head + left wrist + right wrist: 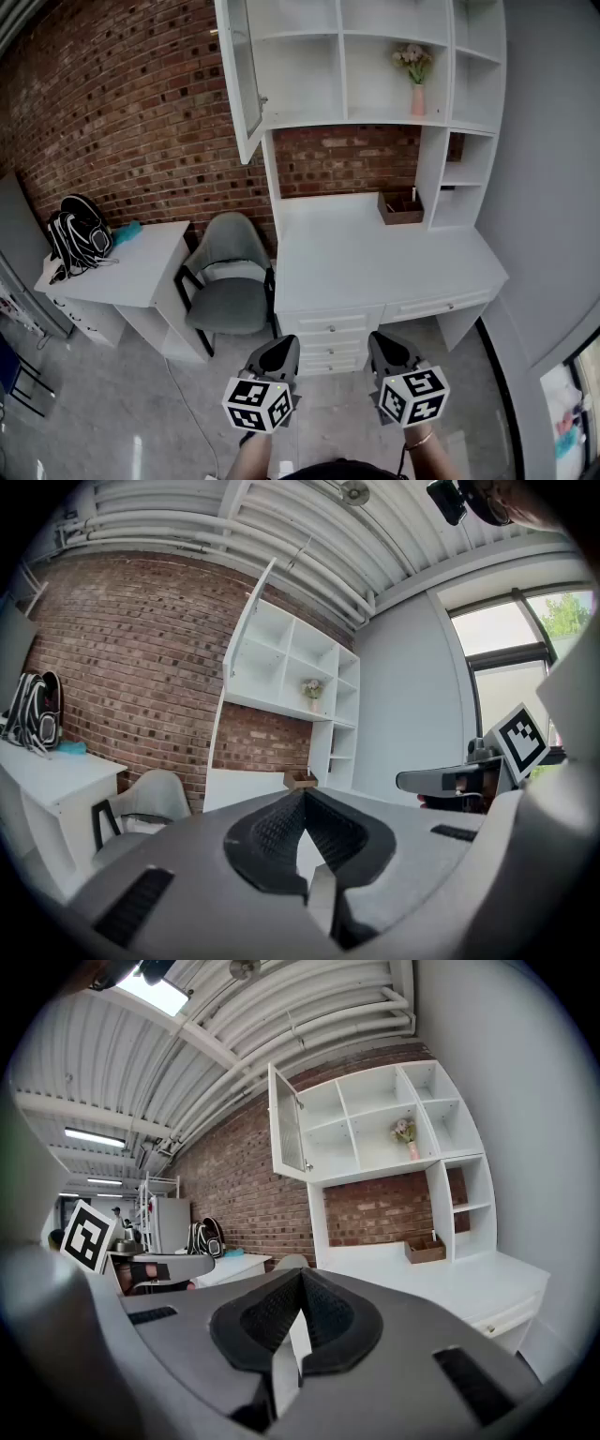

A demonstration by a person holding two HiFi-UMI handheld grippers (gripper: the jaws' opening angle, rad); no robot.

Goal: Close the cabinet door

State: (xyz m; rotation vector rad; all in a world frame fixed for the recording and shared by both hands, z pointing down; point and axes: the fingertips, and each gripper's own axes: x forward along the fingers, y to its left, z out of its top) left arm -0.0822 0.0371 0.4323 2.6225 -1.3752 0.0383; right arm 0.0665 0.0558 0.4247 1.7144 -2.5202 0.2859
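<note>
Brickwork filled the back of the room, and against it stood the tall white cabinet, its open shelves rising above a broad white table with drawers beneath. The cabinet door, a glazed panel hinged at the upper left compartment, stood swung well out to the left, so the compartment behind it lay bare. It was the one thing left to deal with.

A smaller table sat off to the left with a black backpack on its far end. A grey chair was tucked between the two tables, probably parked there out of the walkway. On the big table a wooden box was pushed back against the shelving. A pink vase of flowers stood in a shelf bay well to the right of the door, clear of its swing.

The person stood back from the drawers with both tools held low and side by side. The left gripper was clenched, pads together and nothing between them. The right gripper was likewise closed and empty. Both aimed roughly level toward the cabinet, well short of the door and below it. To my eye the closing had not begun. Closed jaws would suit a push on the panel's face, with no grip on its small knob needed.
</note>
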